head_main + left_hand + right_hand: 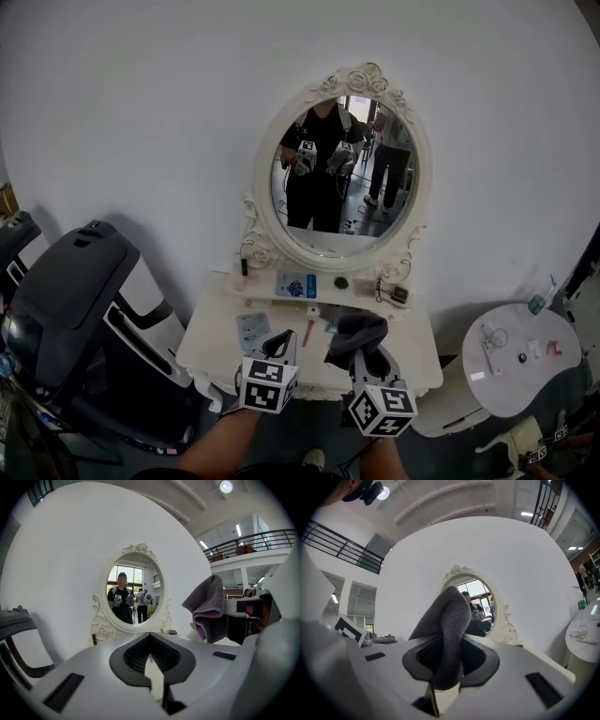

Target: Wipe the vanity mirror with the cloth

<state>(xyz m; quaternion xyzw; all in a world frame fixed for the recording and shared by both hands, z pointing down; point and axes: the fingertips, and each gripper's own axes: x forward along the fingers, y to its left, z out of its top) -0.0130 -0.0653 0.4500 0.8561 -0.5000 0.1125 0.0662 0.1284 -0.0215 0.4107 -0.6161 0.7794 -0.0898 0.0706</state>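
Nearest the camera, the left gripper point(278, 347) hangs over the front edge of the white worktop point(211, 347), its jaws brought together at the tips with nothing between them, as the left gripper view point(151, 641) shows. Just beside it, the right gripper point(367, 354) has its jaws clamped on a grey cloth point(354, 335), which stands up out of them in a folded hump point(447, 620) and shows a purple inner face point(208, 616) from the left side. The cloth is off the worktop and well apart from the glass. Beyond the grippers, at the back of the worktop, the oval vanity mirror point(342, 173) stands upright in an ornate white frame against the white wall point(141, 112), reflecting a person in dark clothes who holds both grippers
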